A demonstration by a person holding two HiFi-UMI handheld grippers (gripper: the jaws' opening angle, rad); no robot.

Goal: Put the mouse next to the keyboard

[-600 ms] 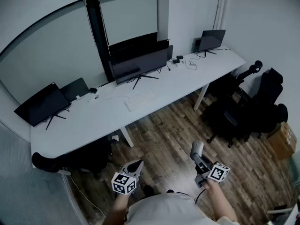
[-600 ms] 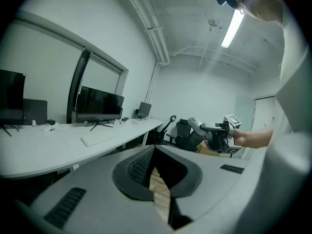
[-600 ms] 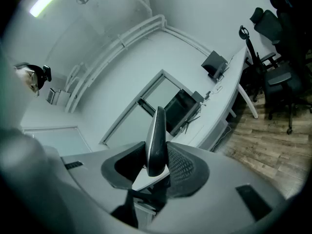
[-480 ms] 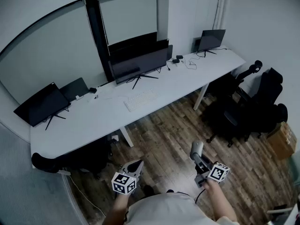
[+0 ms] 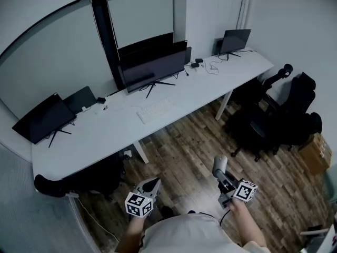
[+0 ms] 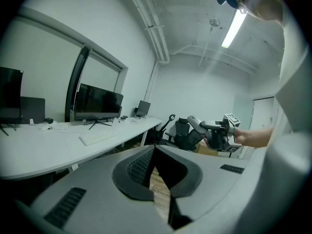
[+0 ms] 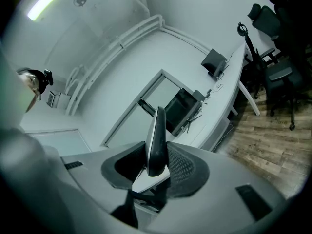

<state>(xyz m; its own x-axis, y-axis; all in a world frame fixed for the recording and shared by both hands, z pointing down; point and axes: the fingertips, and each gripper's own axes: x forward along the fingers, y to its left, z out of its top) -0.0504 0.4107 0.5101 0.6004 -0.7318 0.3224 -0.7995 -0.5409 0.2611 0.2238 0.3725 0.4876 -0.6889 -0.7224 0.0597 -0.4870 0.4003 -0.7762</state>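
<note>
Only edge-on, mouse in right hand-held gripper, keyboard faint

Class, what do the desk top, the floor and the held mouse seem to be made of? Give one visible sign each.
Desk top: likely white laminate, smooth, matte, uniform.
Floor: wood or wood-look planks, grain and seams show.
Mouse: probably moulded plastic, smooth, slightly glossy shell.

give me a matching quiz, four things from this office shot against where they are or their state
Column one: 1 mouse; 2 keyboard; 3 left tongs; 4 office chairs.
Column two: A on the white desk; B shut, empty; C held in the right tongs; D on the wood floor.
Pairs: 1-C, 2-A, 3-B, 4-D.
</note>
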